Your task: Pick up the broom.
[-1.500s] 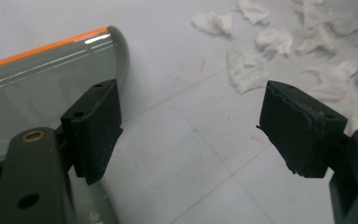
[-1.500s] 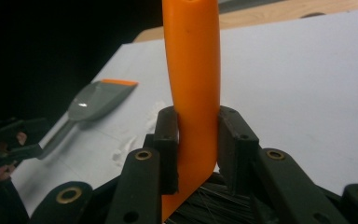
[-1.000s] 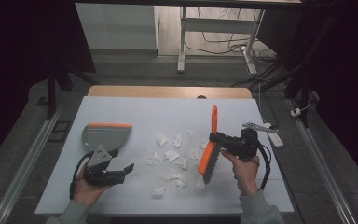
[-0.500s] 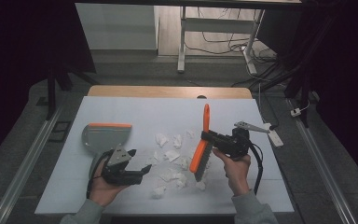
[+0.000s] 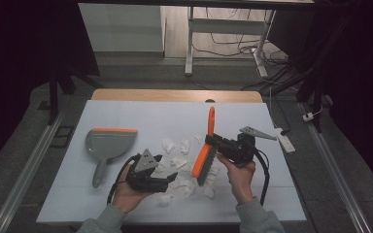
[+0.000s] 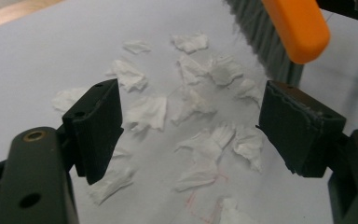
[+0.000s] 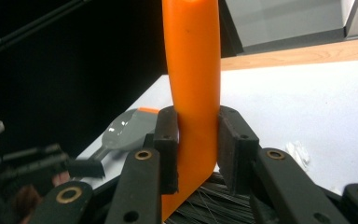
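While right gripper (image 7: 196, 154) pinches smooth orange brush (image 5: 206, 150), left gripper (image 6: 191, 126) spread, crumpled white paper scraps (image 6: 200, 140)

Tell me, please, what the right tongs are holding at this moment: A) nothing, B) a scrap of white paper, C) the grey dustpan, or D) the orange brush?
D: in the right gripper view the right tongs are clamped on the handle of the orange brush, bristles below.

Even overhead light falls on the white table (image 5: 126, 204) while the surrounding room lies in deep shadow; close up, both gripper views turn soft, the jaws slightly blurred.
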`<move>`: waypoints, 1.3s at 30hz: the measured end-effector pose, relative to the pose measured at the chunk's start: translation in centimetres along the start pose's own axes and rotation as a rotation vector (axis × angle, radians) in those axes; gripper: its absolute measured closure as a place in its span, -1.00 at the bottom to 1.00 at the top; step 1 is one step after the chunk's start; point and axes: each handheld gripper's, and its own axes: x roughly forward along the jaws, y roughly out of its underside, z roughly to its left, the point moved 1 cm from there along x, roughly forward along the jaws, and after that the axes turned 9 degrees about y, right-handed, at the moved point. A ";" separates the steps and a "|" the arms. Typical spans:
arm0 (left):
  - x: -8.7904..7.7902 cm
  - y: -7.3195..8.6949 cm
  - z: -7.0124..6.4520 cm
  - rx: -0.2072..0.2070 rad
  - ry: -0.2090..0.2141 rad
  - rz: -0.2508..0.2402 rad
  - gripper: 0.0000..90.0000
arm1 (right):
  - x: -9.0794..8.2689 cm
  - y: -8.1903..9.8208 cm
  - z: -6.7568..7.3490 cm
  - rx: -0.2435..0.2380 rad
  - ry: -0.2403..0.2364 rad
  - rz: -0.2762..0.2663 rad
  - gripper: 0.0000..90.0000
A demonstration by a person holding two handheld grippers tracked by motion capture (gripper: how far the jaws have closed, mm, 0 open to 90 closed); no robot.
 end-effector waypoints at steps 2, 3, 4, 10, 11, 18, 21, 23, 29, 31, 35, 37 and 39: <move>0.4 -0.1 -0.6 0.014 0.009 0.003 -0.50 | 0.3 0.1 0.3 0.011 -0.002 -0.015 0.58; 0.4 -0.1 -0.8 0.019 0.006 -0.002 -0.50 | 0.3 0.2 0.4 0.013 -0.003 -0.021 0.58; 0.4 -0.1 -1.1 0.021 0.005 -0.004 -0.49 | 0.3 0.3 0.5 0.013 -0.002 -0.026 0.58; 1.2 -0.1 -2.4 0.045 0.023 0.001 -0.48 | 0.3 0.5 0.9 0.009 0.009 -0.045 0.58; 1.3 -0.1 -2.5 0.049 0.026 0.003 -0.48 | 0.3 0.6 1.0 0.013 0.010 -0.047 0.58; 2.8 -0.4 -3.1 0.026 0.033 -0.012 -0.43 | 0.9 1.4 1.1 0.038 0.016 -0.051 0.58; 3.2 -0.5 -3.3 0.018 0.026 -0.023 -0.40 | 1.1 1.7 1.4 0.046 0.014 -0.053 0.58; 3.6 -0.6 -3.3 0.016 0.012 -0.027 -0.30 | 1.3 2.1 1.7 0.057 0.011 -0.060 0.58; 4.4 -0.1 -2.3 -0.047 0.002 -0.056 0.00 | 1.5 2.7 2.3 0.096 -0.007 -0.064 0.58; 4.3 0.1 -1.8 -0.076 0.014 -0.071 0.07 | 1.7 2.9 2.4 0.121 -0.025 -0.059 0.58; 4.1 0.4 -1.2 -0.096 0.020 -0.086 0.31 | 1.8 3.2 2.8 0.138 -0.040 -0.058 0.58; 4.1 0.4 -1.1 -0.098 0.021 -0.087 0.59 | 1.9 3.4 3.0 0.137 -0.046 -0.056 0.58; 3.8 0.4 -0.9 -0.092 0.019 -0.085 0.70 | 1.9 3.4 3.2 0.135 -0.049 -0.055 0.58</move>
